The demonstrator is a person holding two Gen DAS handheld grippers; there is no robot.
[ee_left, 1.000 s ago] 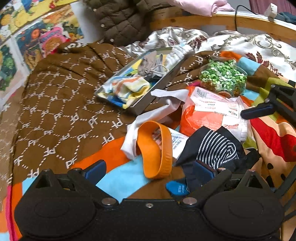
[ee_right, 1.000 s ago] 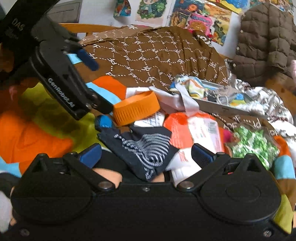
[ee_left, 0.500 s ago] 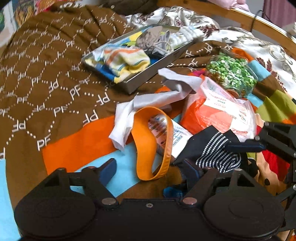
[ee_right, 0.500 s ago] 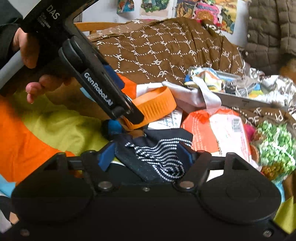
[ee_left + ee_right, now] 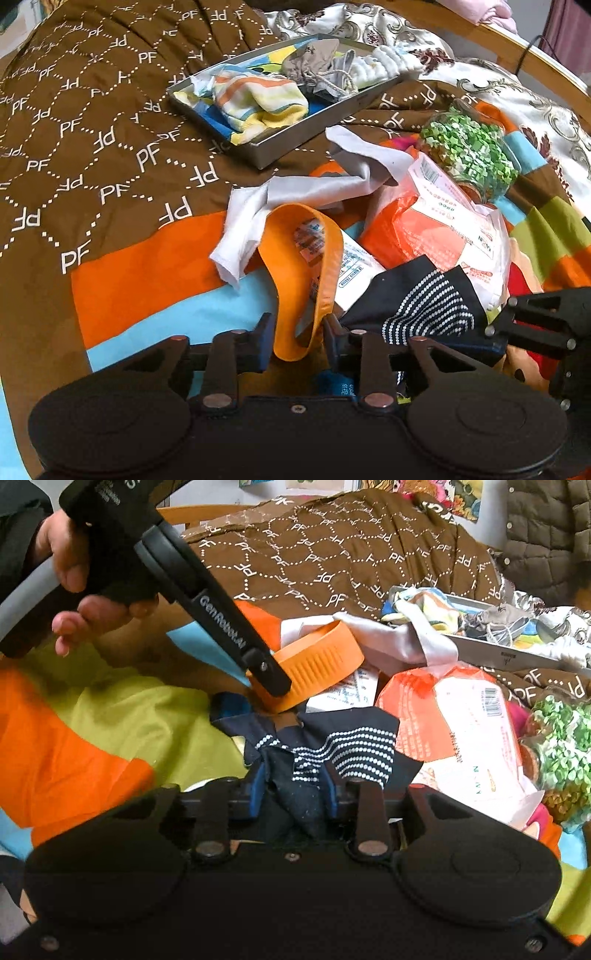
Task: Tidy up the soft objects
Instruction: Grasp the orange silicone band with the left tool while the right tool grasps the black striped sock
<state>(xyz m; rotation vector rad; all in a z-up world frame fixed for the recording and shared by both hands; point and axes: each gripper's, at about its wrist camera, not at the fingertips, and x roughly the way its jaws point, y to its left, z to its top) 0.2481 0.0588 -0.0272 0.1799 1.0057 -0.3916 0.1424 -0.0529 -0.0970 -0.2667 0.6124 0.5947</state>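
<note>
My left gripper [image 5: 299, 328] is shut on the near end of an orange rubber band [image 5: 325, 258], squashing its loop; the band also shows in the right wrist view [image 5: 317, 664], with the left gripper [image 5: 266, 675] on it. My right gripper [image 5: 293, 782] is shut on a dark navy sock with white dotted stripes [image 5: 354, 749]. The sock [image 5: 424, 306] lies just right of the band. A white cloth [image 5: 295, 192] lies behind the band. A metal tray [image 5: 295, 136] further back holds striped socks [image 5: 258, 99] and other soft items.
An orange-and-white plastic packet [image 5: 443, 229] and a jar of green bits [image 5: 469, 151] lie to the right. A paper label [image 5: 354, 266] lies under the band. A brown quilt [image 5: 92, 110] covers the bed. A padded jacket [image 5: 546, 535] hangs at the back.
Both grippers have gone from open to shut: the left closed on the orange band, the right closed on the navy sock. The left gripper moved in toward the band.
</note>
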